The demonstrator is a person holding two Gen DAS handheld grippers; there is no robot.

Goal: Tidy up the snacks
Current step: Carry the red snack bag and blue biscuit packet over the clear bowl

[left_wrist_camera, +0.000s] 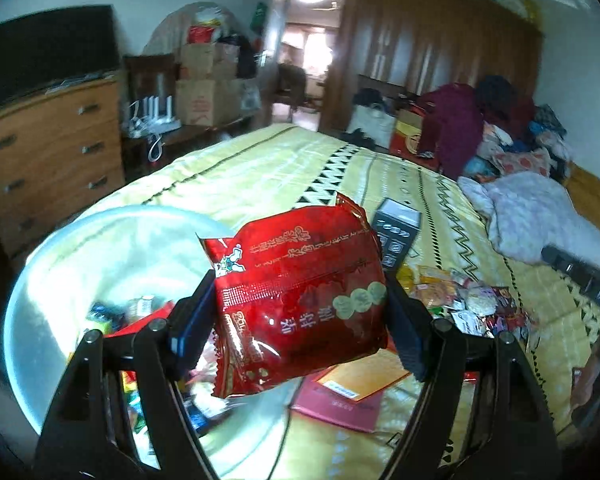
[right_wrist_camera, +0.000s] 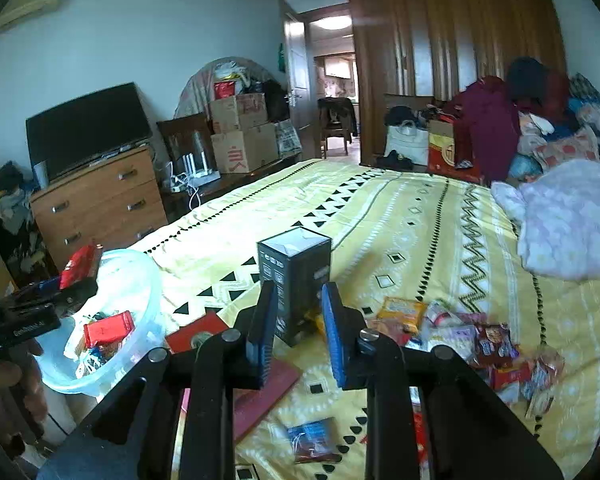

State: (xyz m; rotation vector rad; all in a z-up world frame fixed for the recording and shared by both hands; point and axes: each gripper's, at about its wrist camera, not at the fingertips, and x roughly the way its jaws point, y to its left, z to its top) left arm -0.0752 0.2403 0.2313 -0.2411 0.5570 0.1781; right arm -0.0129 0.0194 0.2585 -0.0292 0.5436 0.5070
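My left gripper (left_wrist_camera: 300, 312) is shut on a red snack bag (left_wrist_camera: 300, 292) and holds it in the air at the right rim of a clear plastic basin (left_wrist_camera: 52, 280) that holds several snack packets. In the right wrist view the basin (right_wrist_camera: 140, 280) sits at the bed's left edge with the left gripper (right_wrist_camera: 60, 280) and red bag (right_wrist_camera: 78, 266) over it. My right gripper (right_wrist_camera: 296, 328) is open and empty above the bed, in front of a dark upright box (right_wrist_camera: 296, 276). A heap of loose snack packets (right_wrist_camera: 480, 344) lies to its right, and it also shows in the left wrist view (left_wrist_camera: 460, 300).
The yellow patterned bedspread (right_wrist_camera: 380, 220) carries a red folder (right_wrist_camera: 260, 380), a blue packet (right_wrist_camera: 314, 438) and a lilac blanket (right_wrist_camera: 572, 220). A wooden dresser (right_wrist_camera: 100, 208) with a TV, cardboard boxes (right_wrist_camera: 240, 136) and a wardrobe (right_wrist_camera: 452, 60) stand beyond. Clothes pile at the right.
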